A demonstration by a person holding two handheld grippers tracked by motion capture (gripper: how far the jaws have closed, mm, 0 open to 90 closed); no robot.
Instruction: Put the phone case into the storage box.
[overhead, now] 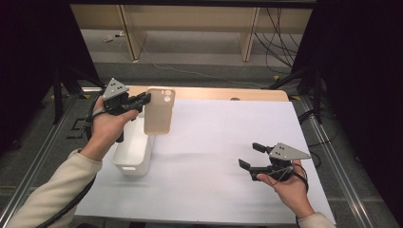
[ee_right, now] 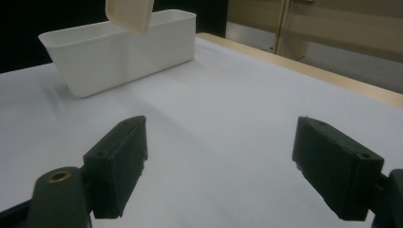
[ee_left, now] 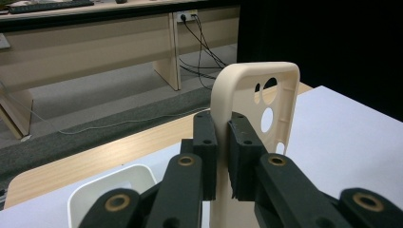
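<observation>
phone case (overhead: 159, 110) | upright, pinched by raised left hand-held gripper (overhead: 142, 100) | right hand-held gripper (overhead: 251, 155) spread, seemingly low

Beige phone case (overhead: 159, 110), upright, held above white bin (overhead: 134, 153)

One phone case (overhead: 159, 111), beige, with three round camera holes showing in the left gripper view (ee_left: 266, 107); one white bin (overhead: 134, 152), rectangular and open-topped, also in the right gripper view (ee_right: 119, 52); one counter (overhead: 214, 156), under one white sheet, with a strip of bare wood along its far edge; two claws in all, the left claw (overhead: 142, 100) and the right claw (overhead: 251, 156), each with two black jaws and one grey three-cornered plate on top; two hands, one on each claw, and two pale sleeves; behind the counter, two wooden desk legs in the high view, and several dark cables on the floor, too tangled to count.
</observation>
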